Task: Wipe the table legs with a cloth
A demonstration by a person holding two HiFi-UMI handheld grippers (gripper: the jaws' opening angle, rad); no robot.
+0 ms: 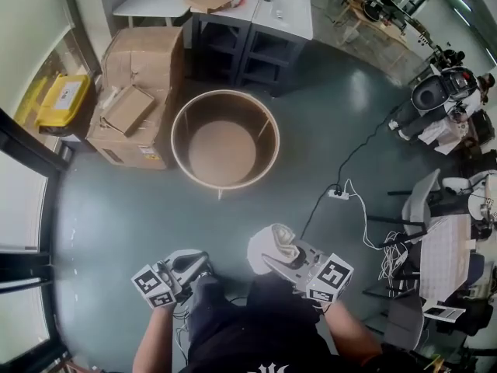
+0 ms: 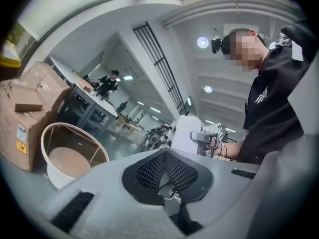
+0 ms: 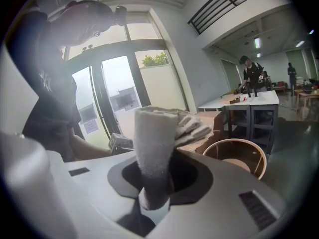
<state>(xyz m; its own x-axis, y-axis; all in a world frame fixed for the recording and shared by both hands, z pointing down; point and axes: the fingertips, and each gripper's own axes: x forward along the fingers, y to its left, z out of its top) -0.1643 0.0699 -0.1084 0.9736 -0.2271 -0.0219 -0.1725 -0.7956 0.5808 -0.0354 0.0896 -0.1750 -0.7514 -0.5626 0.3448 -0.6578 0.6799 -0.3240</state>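
Bare floor (image 1: 124,216) lies open between me and the round table (image 1: 264,123) ahead. Cardboard boxes (image 1: 140,84) crowd just beside its left side. On my right, a power strip (image 1: 338,194) and cable (image 1: 359,142) cross the floor, with chairs (image 1: 427,196) beyond.

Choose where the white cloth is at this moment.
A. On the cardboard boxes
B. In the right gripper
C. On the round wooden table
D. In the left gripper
B: the right gripper view shows the cloth clamped upright between the jaws of the right gripper.
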